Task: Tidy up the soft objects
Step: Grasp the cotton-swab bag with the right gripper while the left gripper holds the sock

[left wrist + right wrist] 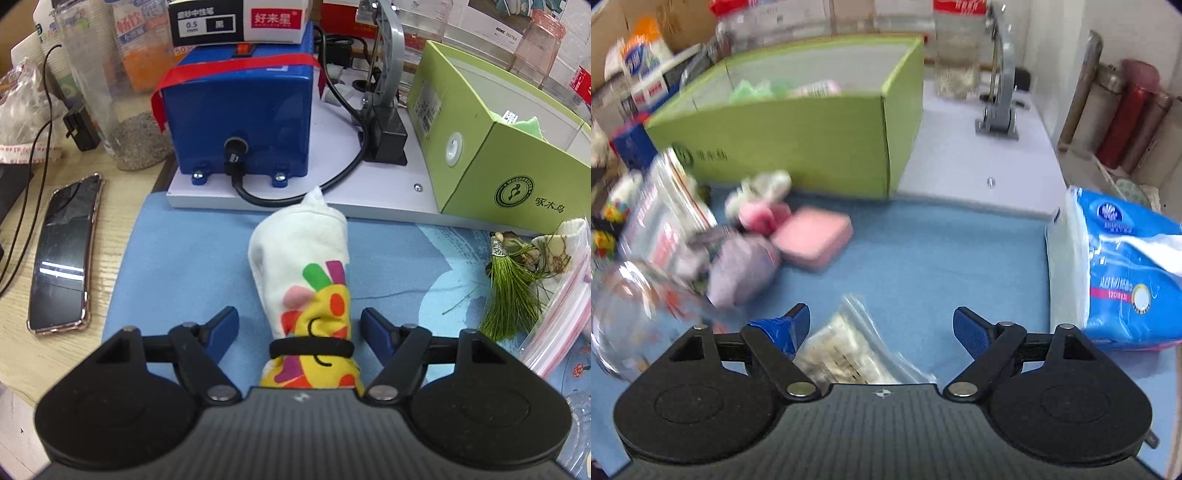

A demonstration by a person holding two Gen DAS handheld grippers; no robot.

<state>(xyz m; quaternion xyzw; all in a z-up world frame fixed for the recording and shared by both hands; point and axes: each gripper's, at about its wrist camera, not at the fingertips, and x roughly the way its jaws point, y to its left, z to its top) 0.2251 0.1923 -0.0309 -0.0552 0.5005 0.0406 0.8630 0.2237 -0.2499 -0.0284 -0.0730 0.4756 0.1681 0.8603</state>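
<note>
Left gripper [299,325] up close, jaws spread wide on either side of a rolled cloth [308,291], neither blue pad touching it, so nothing is being gripped there. The cloth is white at its far tip and bright with yellow, orange and green print near the gripper, cinched by a black hair band [312,349], and it lies on the blue mat [184,251] pointing away from the camera. Off to the right of it, a green tassel [509,295] beside a clear zip bag [561,314]. On the wooden table to the left of the mat, a phone [62,254] lying flat. Further back, a blue machine [240,118] on a white base, and a green box [517,162] to its right. Over to the right gripper [881,326], jaws wide apart as well, hovering above a small clear bag [857,347] on the mat, not clamped on it. Ahead and left, blurred, a lilac pouch [742,269], touching a pink pad [812,236], with a pink and white soft toy [761,206] just behind them, close to the green box wall. Tissue pack [1126,266] on the right edge
</note>
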